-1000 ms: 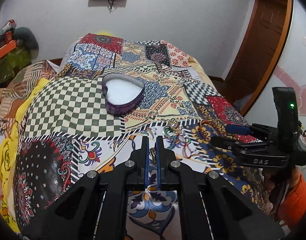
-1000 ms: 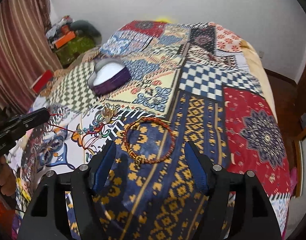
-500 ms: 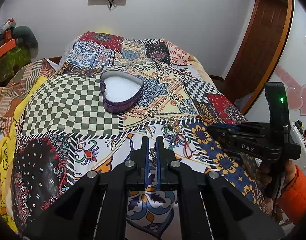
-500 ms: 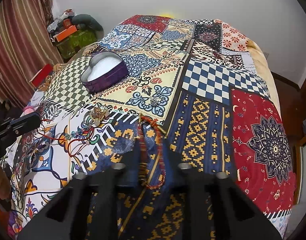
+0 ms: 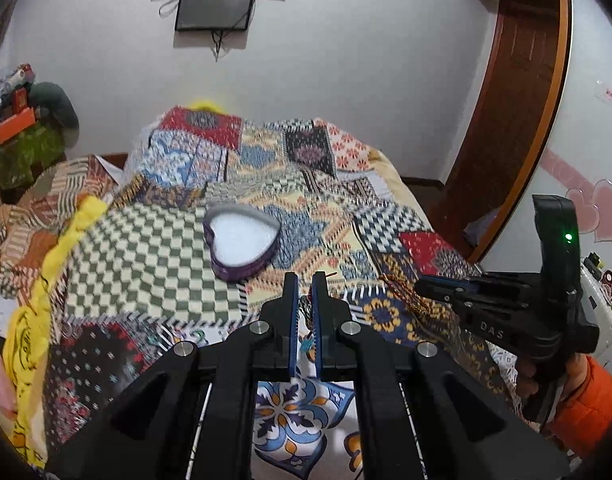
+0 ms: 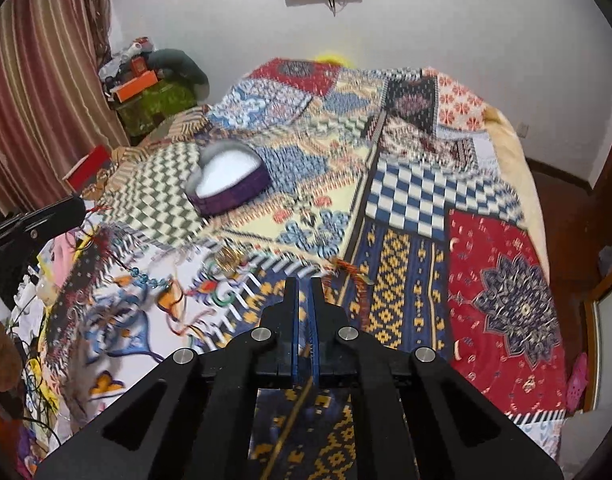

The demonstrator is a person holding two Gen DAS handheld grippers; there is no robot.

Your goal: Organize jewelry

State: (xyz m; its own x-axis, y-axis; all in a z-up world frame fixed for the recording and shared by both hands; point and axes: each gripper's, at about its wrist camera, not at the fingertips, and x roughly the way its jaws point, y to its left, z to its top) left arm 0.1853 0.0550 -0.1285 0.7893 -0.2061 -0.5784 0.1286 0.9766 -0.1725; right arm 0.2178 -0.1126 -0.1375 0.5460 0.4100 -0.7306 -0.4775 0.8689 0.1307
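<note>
A purple heart-shaped tin [image 5: 241, 240] with a white lining sits open on the patchwork bedspread; it also shows in the right wrist view [image 6: 229, 184]. My left gripper [image 5: 303, 280] is shut on a red string necklace [image 5: 306, 312] with blue beads, which trails from its tip in the right wrist view [image 6: 143, 278]. My right gripper [image 6: 303, 284] is shut on an orange braided bracelet [image 6: 352, 276], held above the bed; the bracelet hangs from its tip in the left wrist view [image 5: 402, 292]. A small gold piece [image 6: 227, 258] lies on the bedspread.
The bedspread [image 6: 506, 280] covers the whole bed. Clutter and a green box [image 6: 161, 100] stand at the far left by striped curtains [image 6: 37, 80]. A wooden door [image 5: 514, 120] is at the right. A screen [image 5: 215, 4] hangs on the wall.
My right gripper closed on the orange bracelet and lifted it off the bed. Both grippers have risen, and the left one still holds the red necklace.
</note>
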